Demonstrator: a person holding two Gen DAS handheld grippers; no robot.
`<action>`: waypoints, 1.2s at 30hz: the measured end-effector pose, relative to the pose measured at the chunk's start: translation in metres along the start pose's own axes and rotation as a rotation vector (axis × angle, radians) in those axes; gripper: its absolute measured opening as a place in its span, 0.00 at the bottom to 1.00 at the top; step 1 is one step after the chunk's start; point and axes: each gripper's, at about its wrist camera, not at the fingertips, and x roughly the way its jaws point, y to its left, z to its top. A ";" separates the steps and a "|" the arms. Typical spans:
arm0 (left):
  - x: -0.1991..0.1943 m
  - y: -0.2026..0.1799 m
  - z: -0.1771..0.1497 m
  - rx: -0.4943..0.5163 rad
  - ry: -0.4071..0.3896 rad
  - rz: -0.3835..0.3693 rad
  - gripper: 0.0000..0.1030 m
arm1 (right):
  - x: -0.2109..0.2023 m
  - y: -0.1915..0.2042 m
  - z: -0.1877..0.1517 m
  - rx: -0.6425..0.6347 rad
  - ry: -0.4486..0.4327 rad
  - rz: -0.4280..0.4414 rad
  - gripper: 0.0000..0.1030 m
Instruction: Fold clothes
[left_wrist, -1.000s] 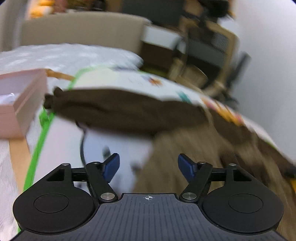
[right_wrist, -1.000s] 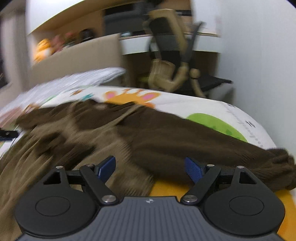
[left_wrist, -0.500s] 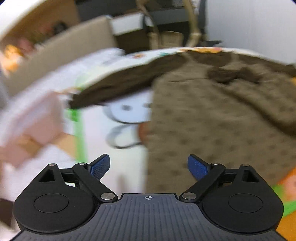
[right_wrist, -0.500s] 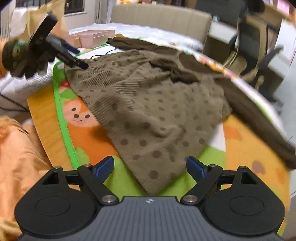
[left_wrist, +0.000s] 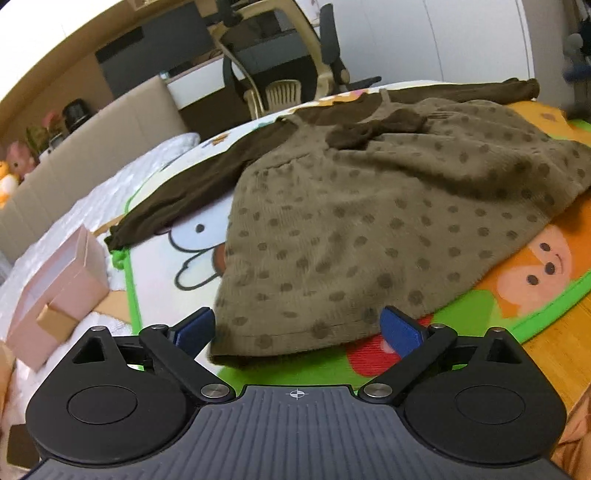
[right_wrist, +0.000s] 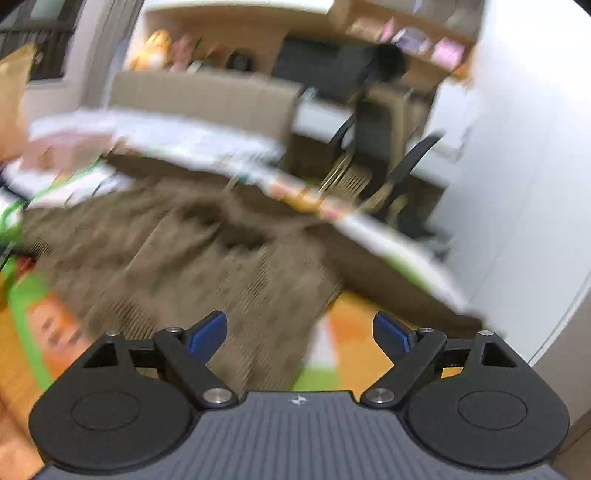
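Note:
A brown child's dress (left_wrist: 369, 229) with dark dots, dark brown sleeves and a bow lies spread flat on a colourful cartoon play mat (left_wrist: 546, 280). In the left wrist view its hem corner lies just beyond my left gripper (left_wrist: 297, 326), whose jaws are opening wide; the blue pads (left_wrist: 194, 326) touch no cloth. In the blurred right wrist view the dress (right_wrist: 192, 258) lies ahead and to the left of my right gripper (right_wrist: 299, 330). That gripper is open above the dress's right edge with nothing gripped.
A pink box (left_wrist: 55, 280) sits on white bedding at the left of the mat. A beige headboard (left_wrist: 92, 140), a desk and an office chair (left_wrist: 280, 66) stand behind. Wooden floor (left_wrist: 554, 350) shows at the right, beside a white wall (right_wrist: 517, 147).
Both grippers swung across the dress, and the left view now faces its hem. The left jaws spread wider. The right view went from sharp to blurred and has turned toward the chair.

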 end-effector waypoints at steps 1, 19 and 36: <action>0.000 0.004 0.000 -0.002 0.003 0.020 0.97 | 0.001 0.001 -0.004 -0.001 0.031 0.035 0.84; -0.018 0.062 0.009 -0.156 -0.091 0.134 0.08 | -0.015 -0.019 0.011 0.111 -0.012 0.067 0.04; -0.055 0.079 -0.044 -0.238 0.053 -0.047 0.54 | -0.057 -0.048 -0.054 0.041 0.128 0.187 0.49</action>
